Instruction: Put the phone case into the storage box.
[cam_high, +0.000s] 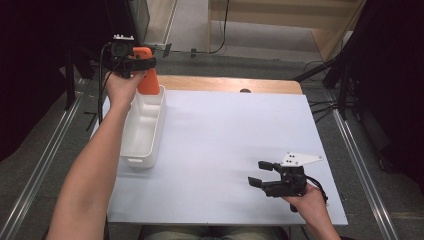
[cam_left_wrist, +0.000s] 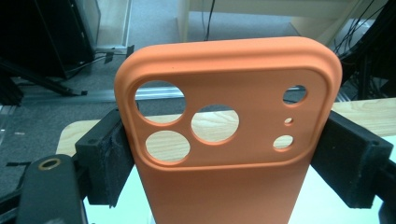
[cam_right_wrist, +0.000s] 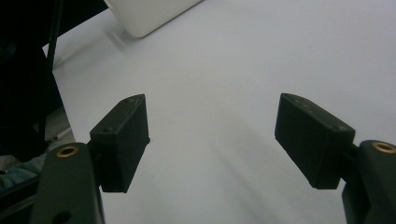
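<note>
White sheeting covers the counter (cam_high: 225, 150), with grey floor and wooden furniture beyond. At the far left, the left gripper (cam_high: 131, 64) has its fingers (cam_left_wrist: 105, 156) clamped on the edges of a soft orange phone case with round camera cutouts (cam_left_wrist: 229, 135), held upright above the far end of a white plastic rectangular bin (cam_high: 142, 125). Judging by this, lowering and letting go remain. The right gripper (cam_high: 260, 174) rests near right, fingers apart, empty. No writing is readable

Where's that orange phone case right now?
The phone case is at the table's far left in the high view, clamped in the left gripper and held upright over the far end of the white bin.
</note>
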